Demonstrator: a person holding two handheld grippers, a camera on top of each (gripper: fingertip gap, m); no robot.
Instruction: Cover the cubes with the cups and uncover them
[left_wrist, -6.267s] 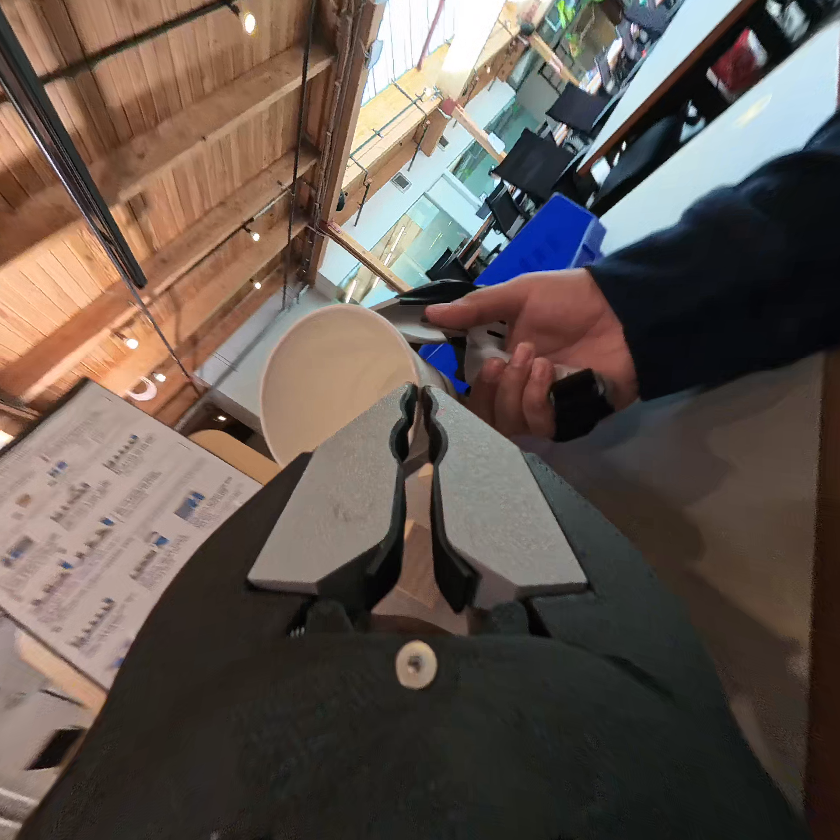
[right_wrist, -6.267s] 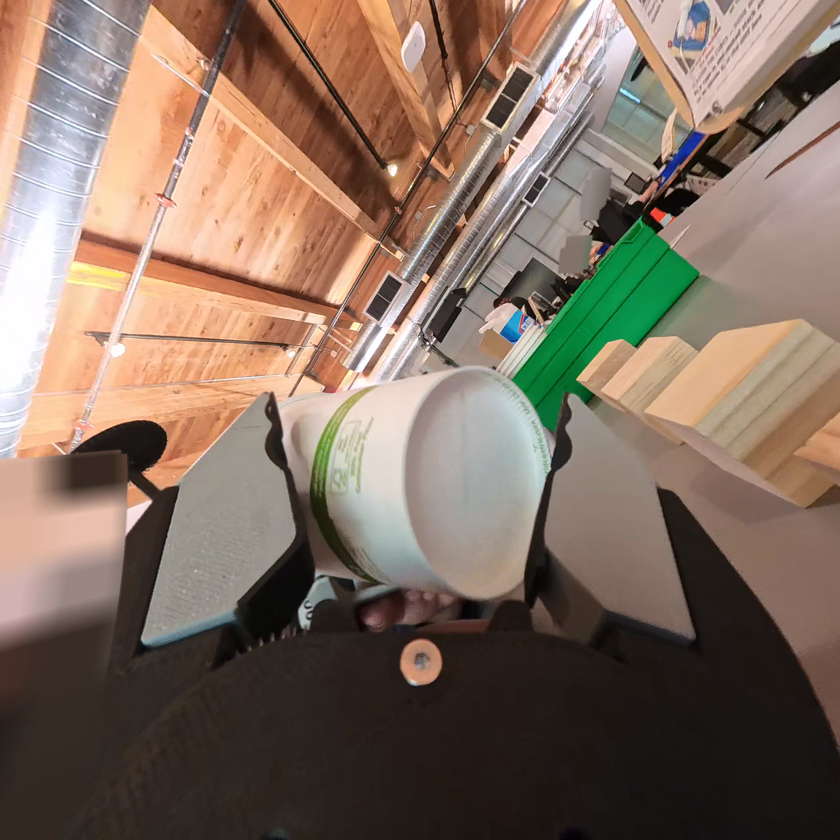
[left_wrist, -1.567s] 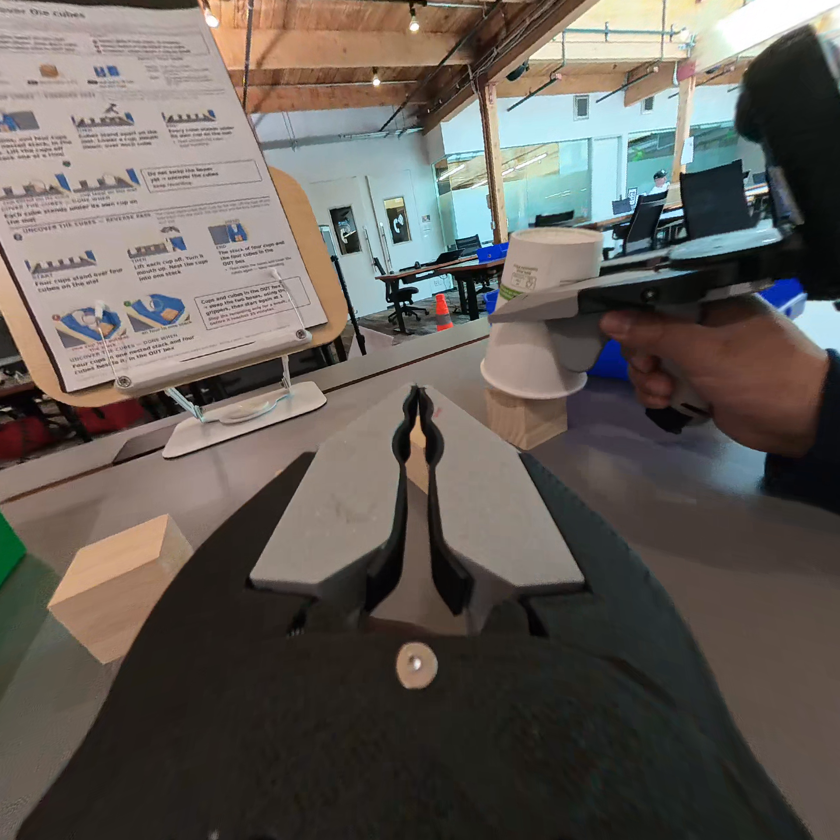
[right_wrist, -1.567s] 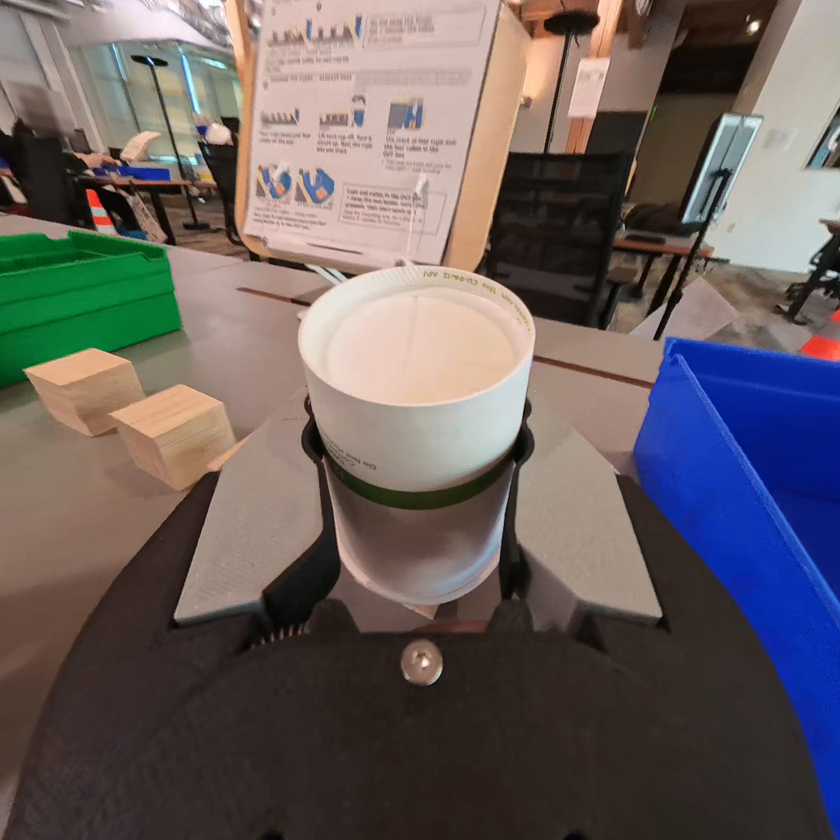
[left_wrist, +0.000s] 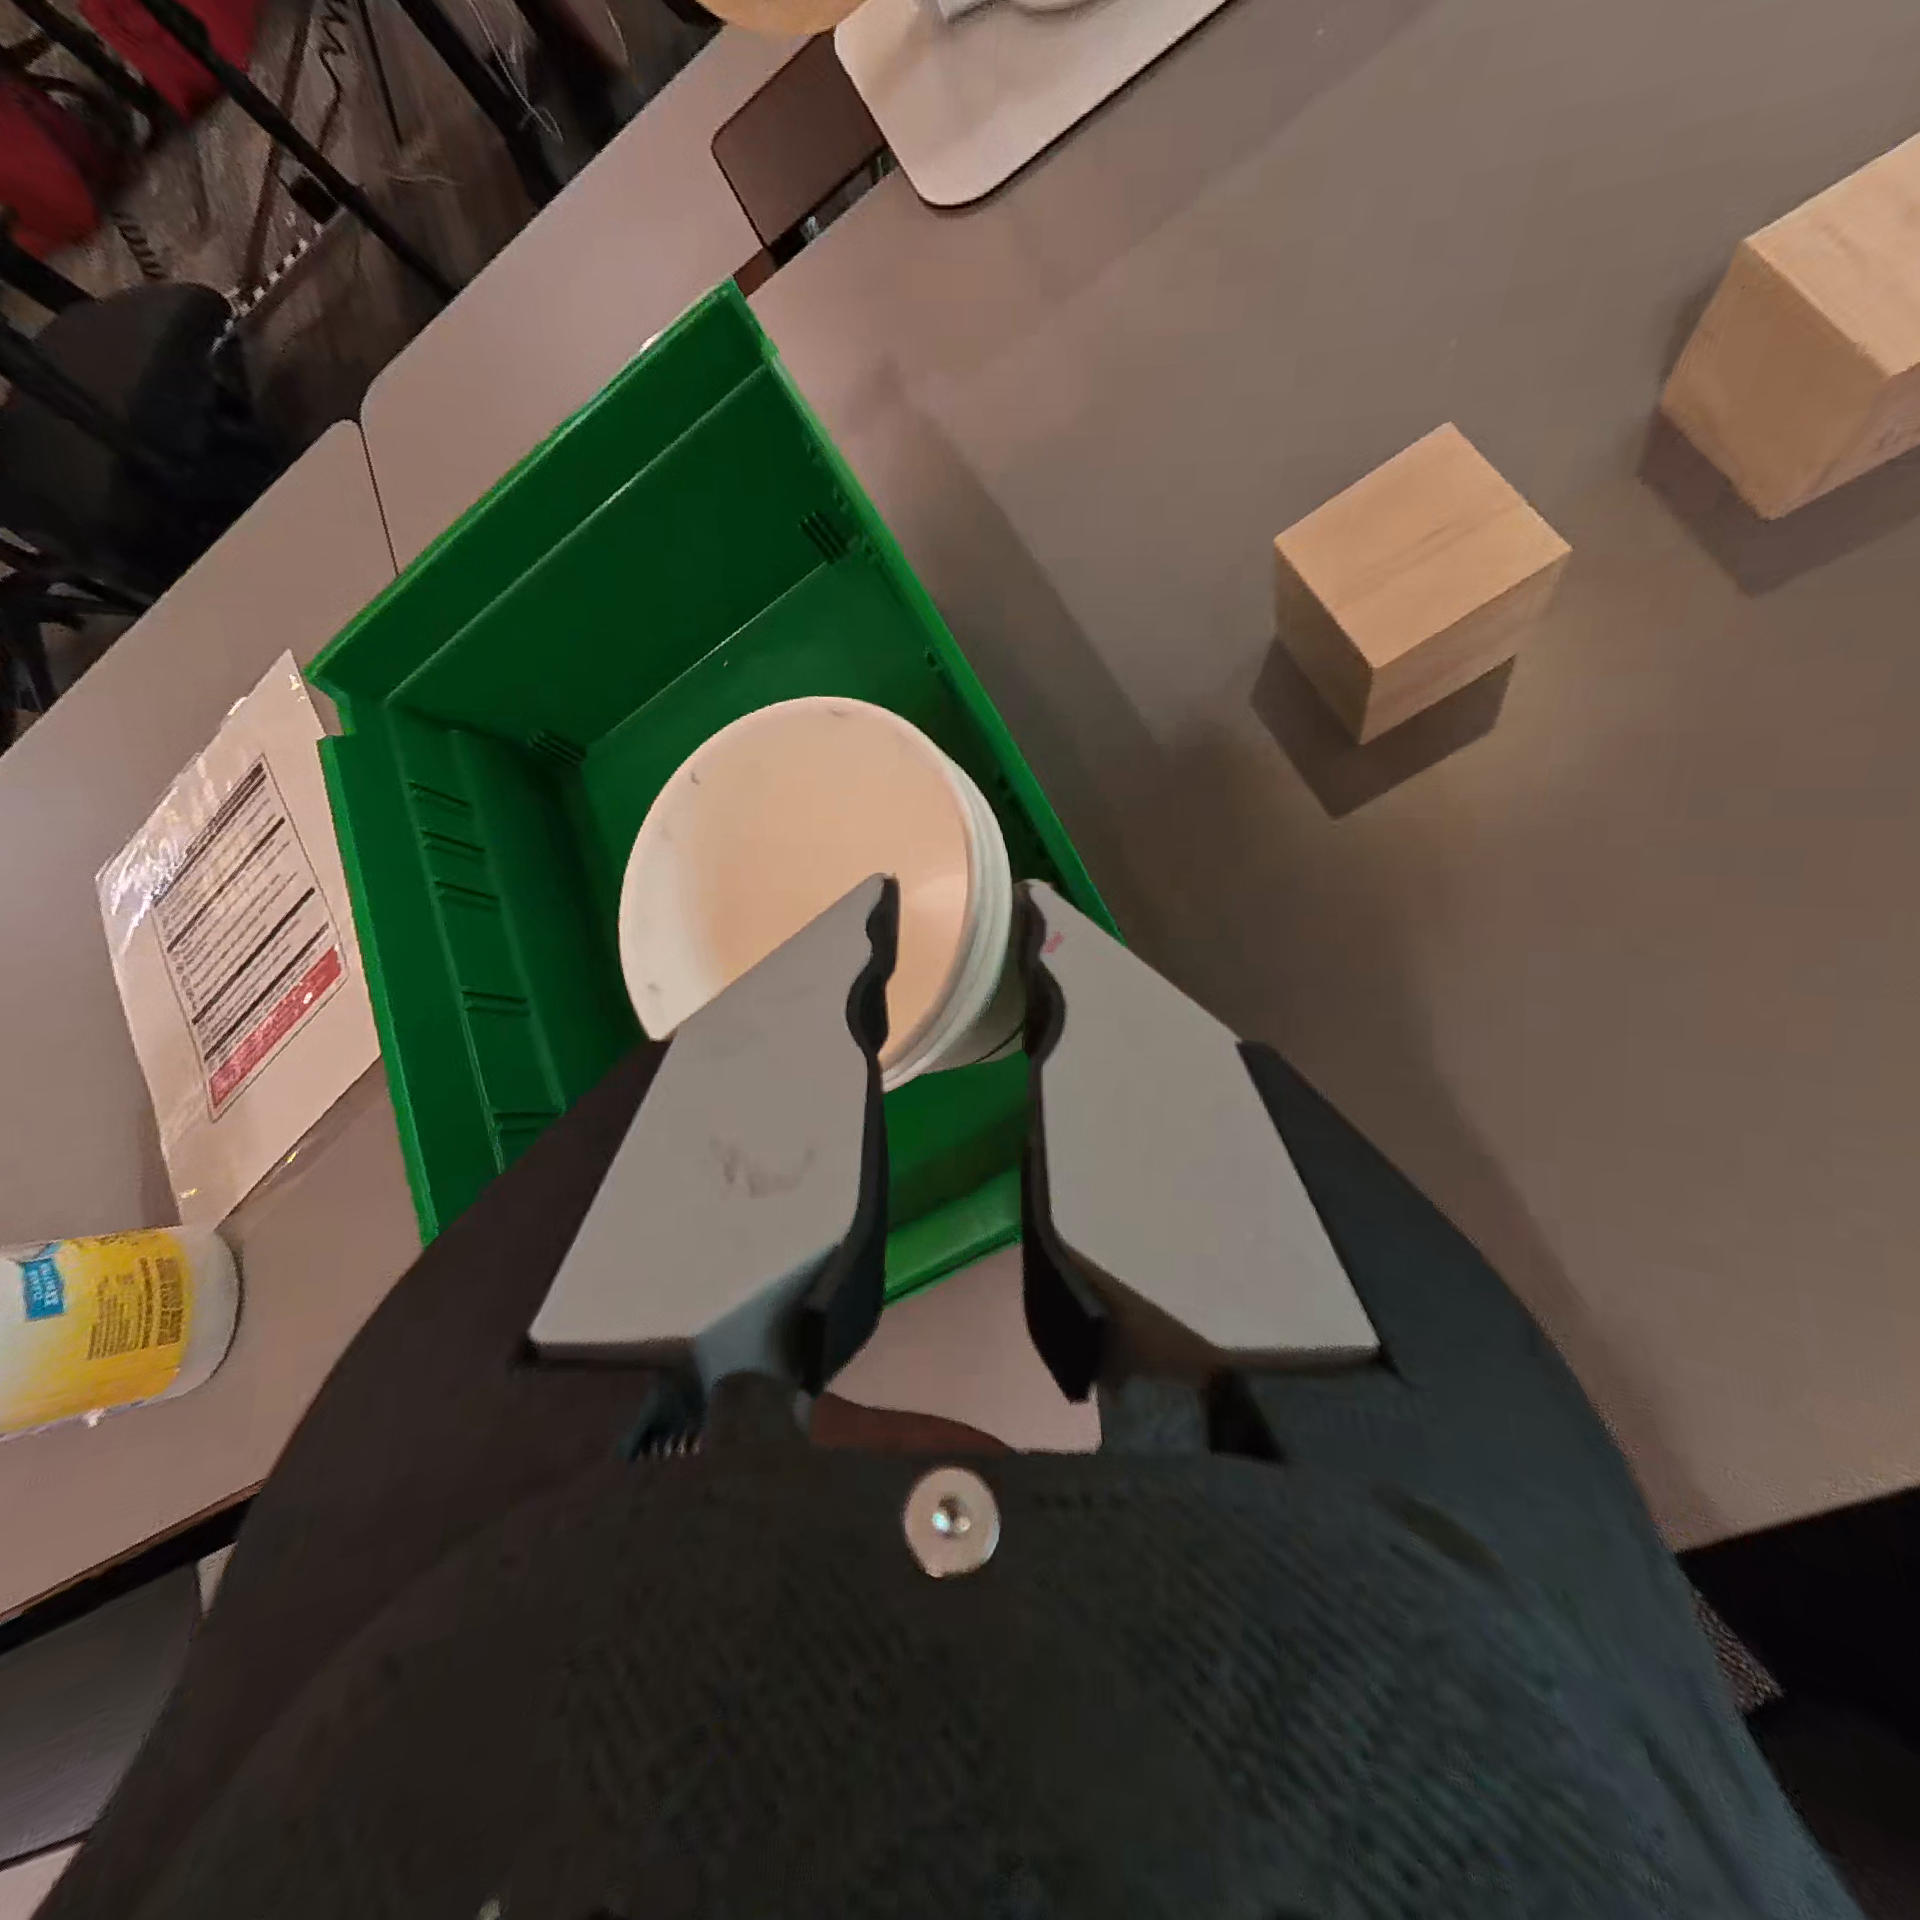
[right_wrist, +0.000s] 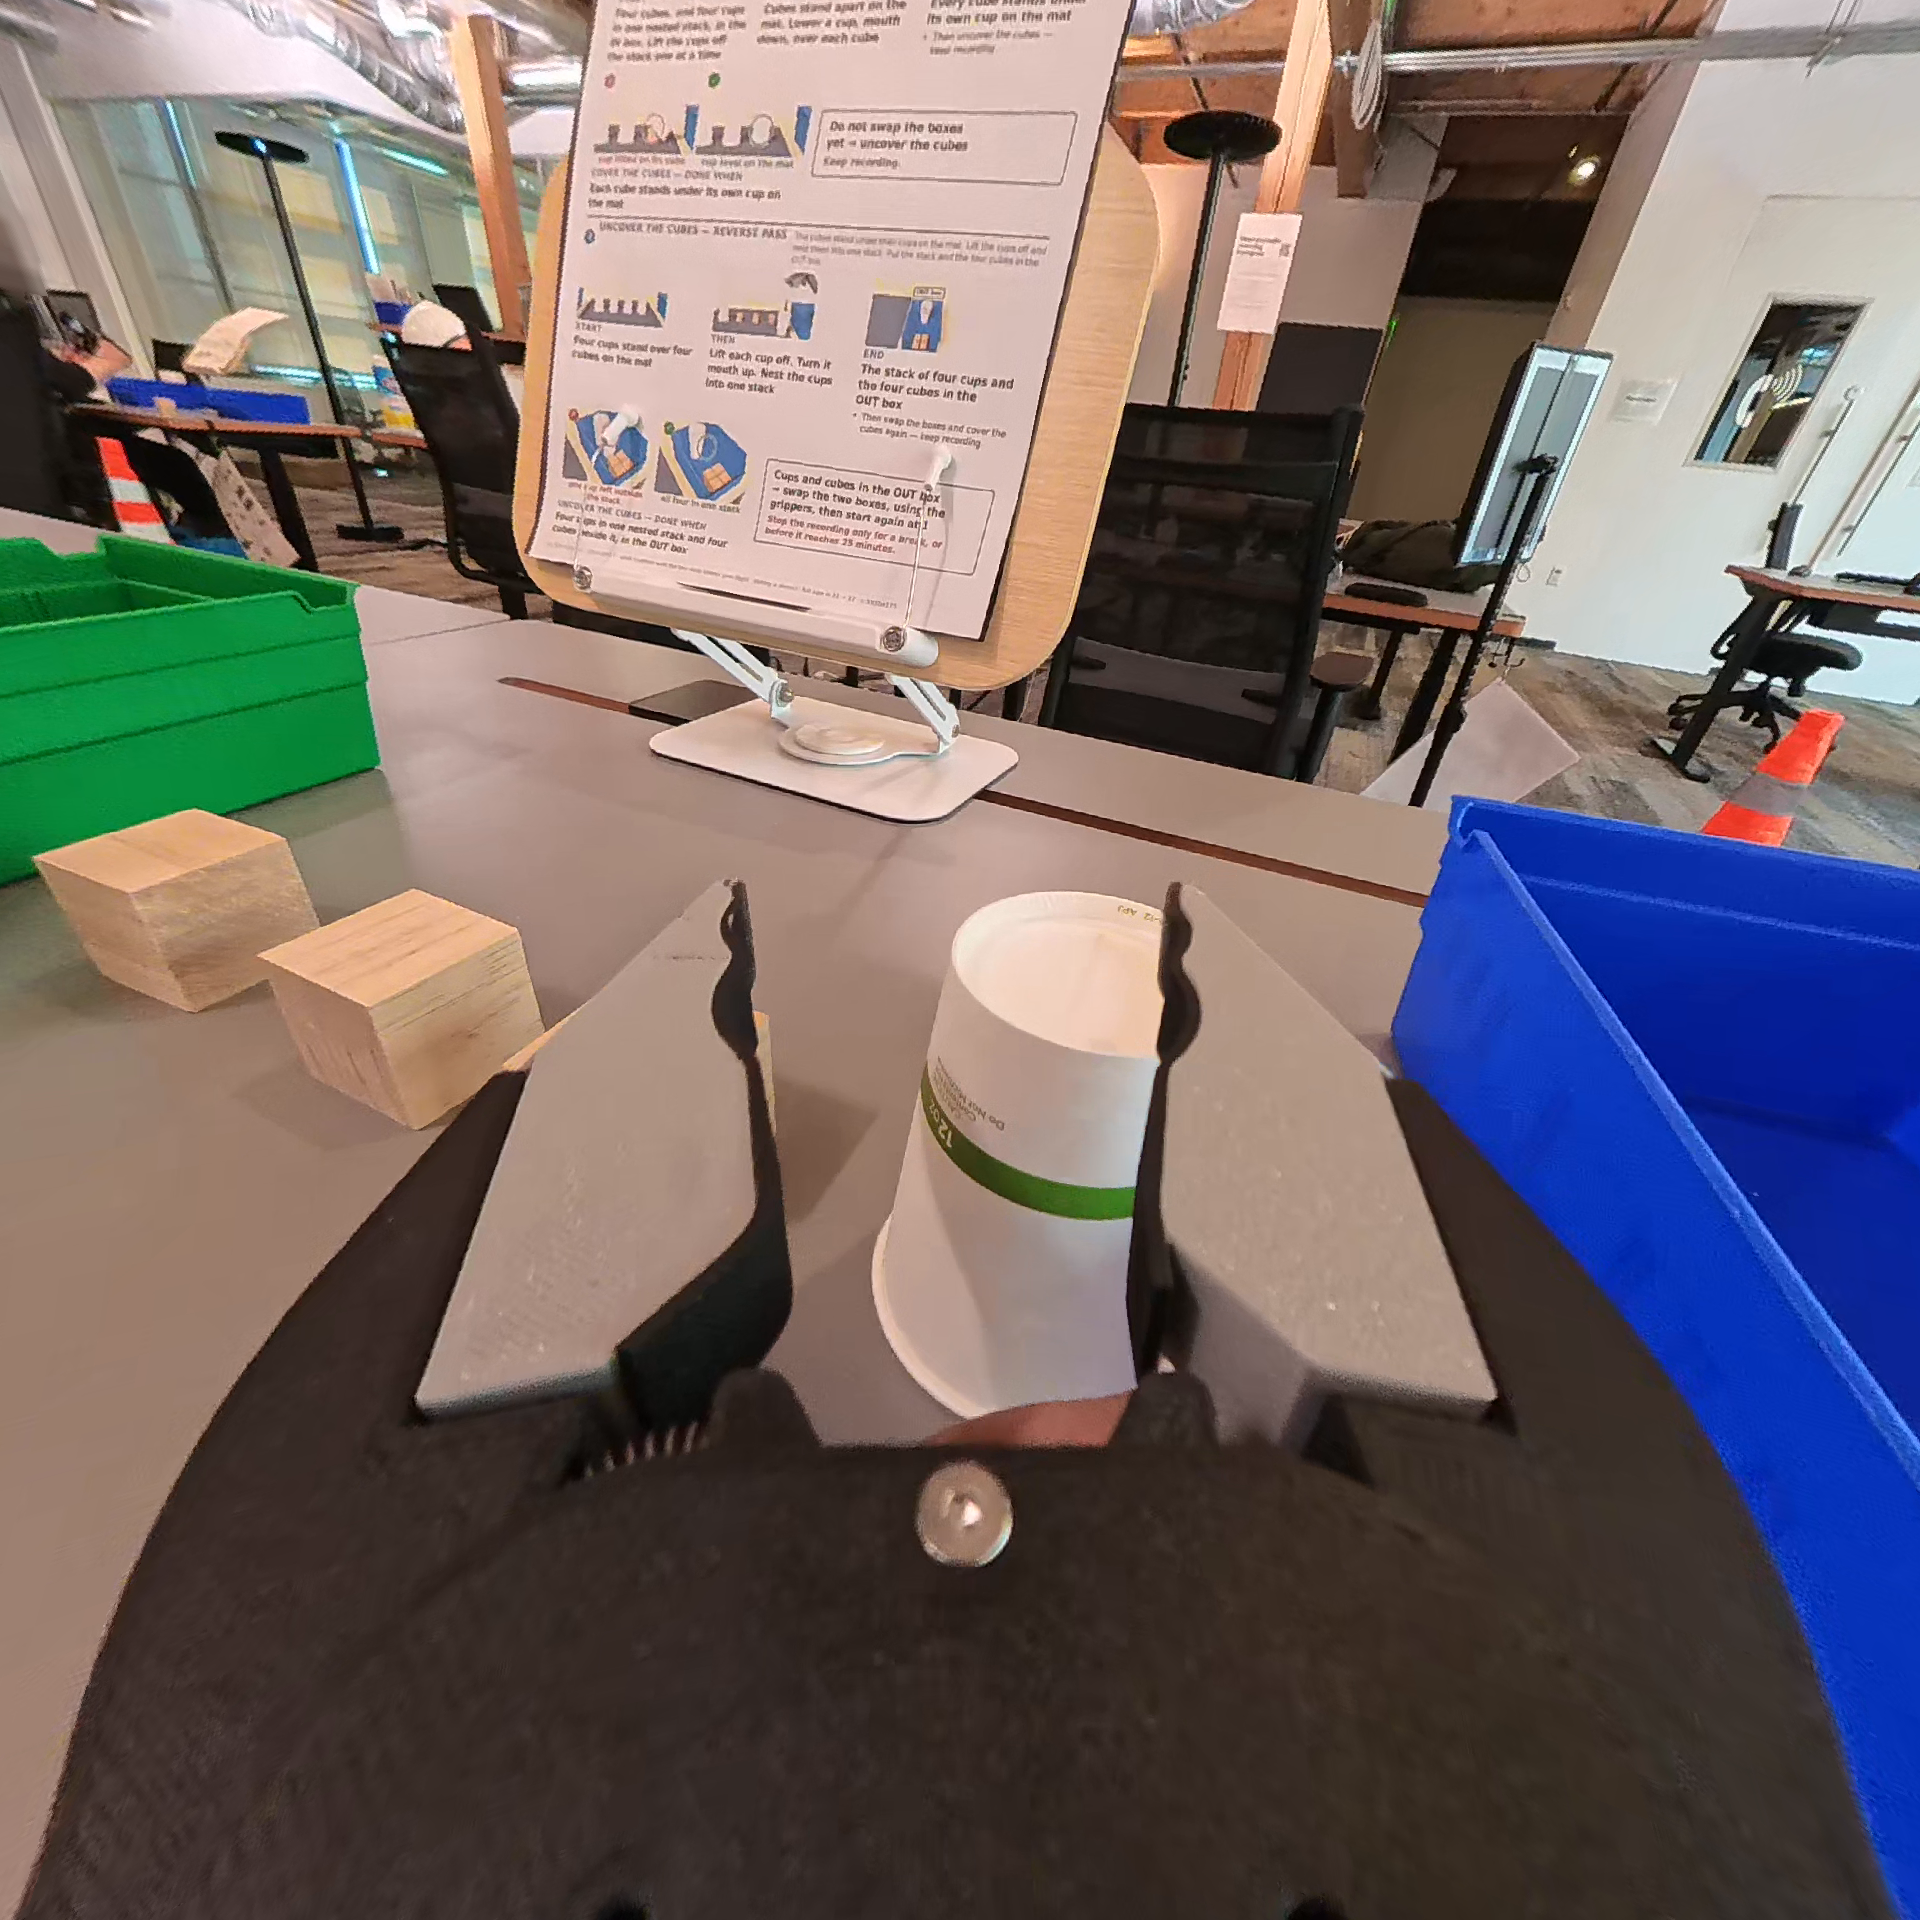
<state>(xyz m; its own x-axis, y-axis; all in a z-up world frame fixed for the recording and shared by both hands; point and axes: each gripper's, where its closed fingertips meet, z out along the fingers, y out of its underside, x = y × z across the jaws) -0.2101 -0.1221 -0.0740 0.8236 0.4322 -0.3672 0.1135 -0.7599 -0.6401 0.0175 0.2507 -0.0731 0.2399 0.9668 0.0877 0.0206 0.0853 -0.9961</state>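
The left tongs (left_wrist: 951, 914) hang over the open green plastic bin (left_wrist: 582, 623) at the centre of the left wrist view, their grey fingers parted by a narrow gap that straddles the near rim of a nested stack of white paper cups (left_wrist: 800, 862) standing mouth up in the bin. One finger lies over the mouth, the other outside the wall; whether the pads press on the rim cannot be told. On the grey bench (left_wrist: 1351, 987), two pale wooden cubes sit in the upper right of that frame, one nearer (left_wrist: 1418, 577) and one (left_wrist: 1808, 332) at the edge.

In the right wrist view the right tongs (right_wrist: 951, 914) stand wide open. A white paper cup with a green band (right_wrist: 1029, 1143) stands mouth down on the bench between the fingers, close against the right one, with clear space to the left one. Two wooden cubes (right_wrist: 400, 997) (right_wrist: 177, 904) lie at the left of the frame before the green bin; a blue plastic bin (right_wrist: 1662, 1039) fills the right.
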